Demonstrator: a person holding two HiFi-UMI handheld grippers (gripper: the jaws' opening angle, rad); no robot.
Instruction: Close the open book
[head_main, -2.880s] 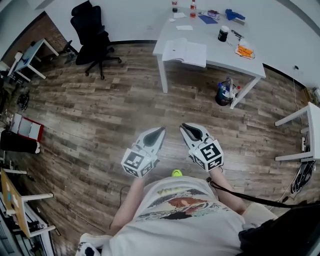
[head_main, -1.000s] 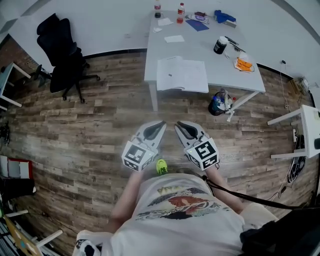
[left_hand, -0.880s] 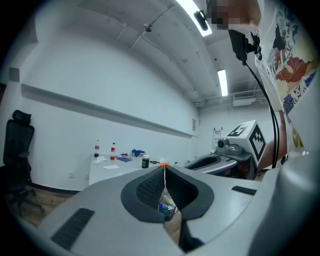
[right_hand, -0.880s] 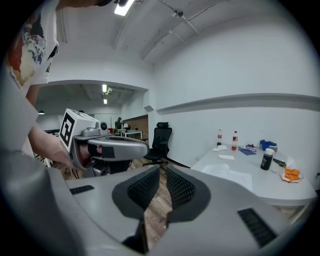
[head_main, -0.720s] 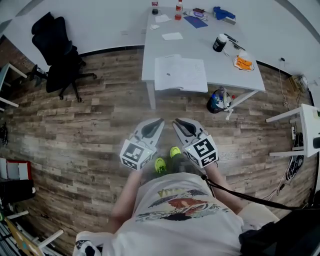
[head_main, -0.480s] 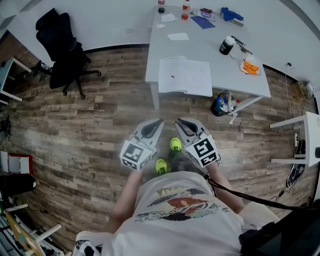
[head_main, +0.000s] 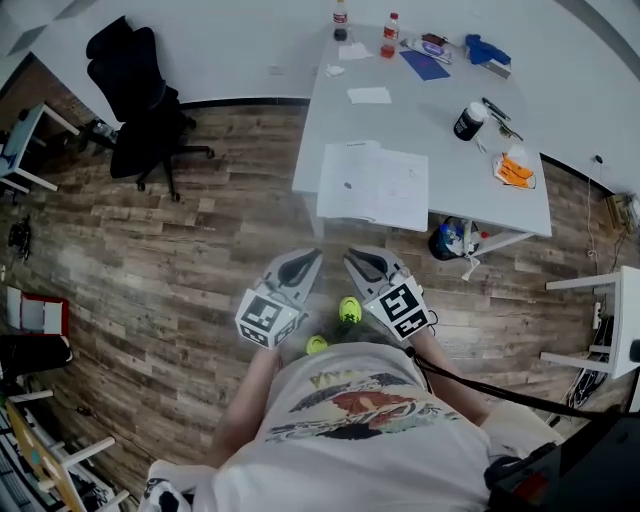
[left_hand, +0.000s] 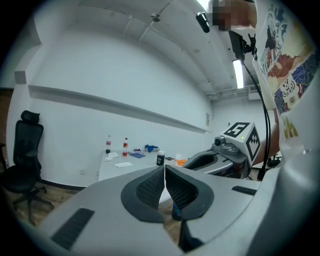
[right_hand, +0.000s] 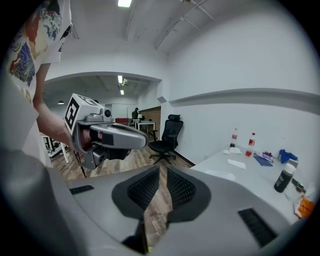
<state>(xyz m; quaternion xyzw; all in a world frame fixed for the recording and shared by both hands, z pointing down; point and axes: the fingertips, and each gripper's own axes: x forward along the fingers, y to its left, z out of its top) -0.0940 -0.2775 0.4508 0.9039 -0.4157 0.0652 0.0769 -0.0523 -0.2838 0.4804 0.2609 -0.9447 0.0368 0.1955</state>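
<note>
**Two closed tongs short of the table, book lying open**

Both tongs are held side by side over the wooden floor, just ahead of the person's chest. They point toward 12 o'clock in the head view. The left tongs are fully closed: in the left gripper view the ribbed pads meet at the tip with nothing between them. The right tongs are closed as well, and in the right gripper view only floor shows through the thin slit behind their tips. Neither pair touches anything.

The book lies open and flat on the near part of the white table, its pale pages facing up. It sits at 12 o'clock from the tongs, well apart from them.

Farther back on the table, two bottles stand at the far edge, at about 12 o'clock from the book. A slip of paper lies between them and the book. A dark cup stands at 2 o'clock from the book.

A black office chair stands on the floor at 10 o'clock in the head view. A bin sits under the table's near right corner. Bright green shoes show just below the tongs.
</note>
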